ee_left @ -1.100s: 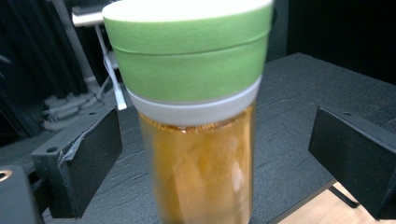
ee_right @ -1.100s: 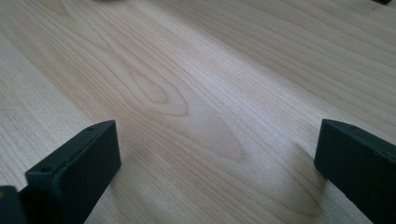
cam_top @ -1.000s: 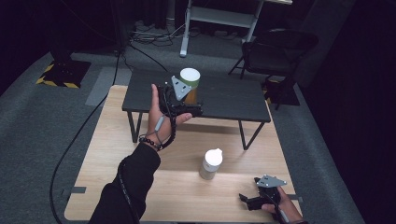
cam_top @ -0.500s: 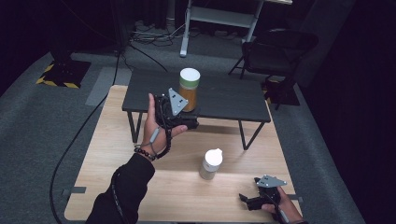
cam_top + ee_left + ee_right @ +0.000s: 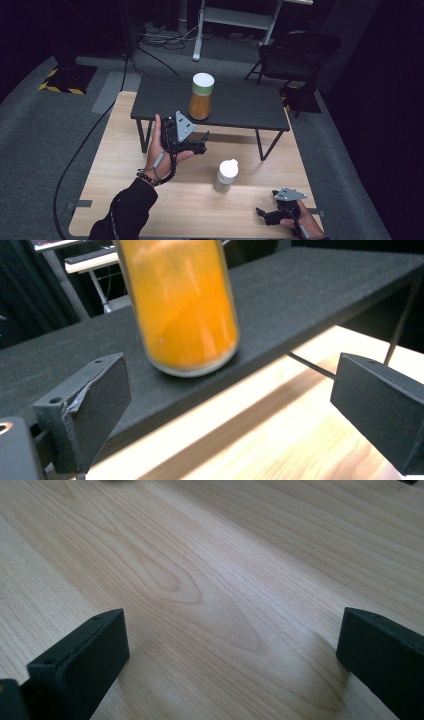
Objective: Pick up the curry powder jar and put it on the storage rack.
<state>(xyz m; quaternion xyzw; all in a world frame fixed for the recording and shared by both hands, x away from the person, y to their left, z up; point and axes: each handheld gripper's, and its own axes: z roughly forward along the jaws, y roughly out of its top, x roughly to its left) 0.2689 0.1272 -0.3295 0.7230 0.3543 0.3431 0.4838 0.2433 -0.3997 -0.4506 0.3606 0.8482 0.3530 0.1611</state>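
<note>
A tall jar of orange powder (image 5: 201,97) with a white lid stands on the low black shelf (image 5: 240,102); the left gripper view has it close ahead (image 5: 182,305), tilted in frame. My left gripper (image 5: 200,143) hangs open just in front of and below that jar, over the wooden table (image 5: 120,145). A small white-capped bottle (image 5: 226,175) stands on the wood to the right. At the front right corner my right gripper (image 5: 262,215) rests low and open, with bare wood (image 5: 210,595) between its jaws.
The black shelf on thin metal legs spans the back half of the table. A black chair (image 5: 295,52) and a white stand (image 5: 235,17) sit on the floor behind. Cables trail across the floor at the left.
My left gripper has pulled back from the orange jar, toward the person and lower, and is empty now. The jar stays on the shelf. The right gripper has not moved.
</note>
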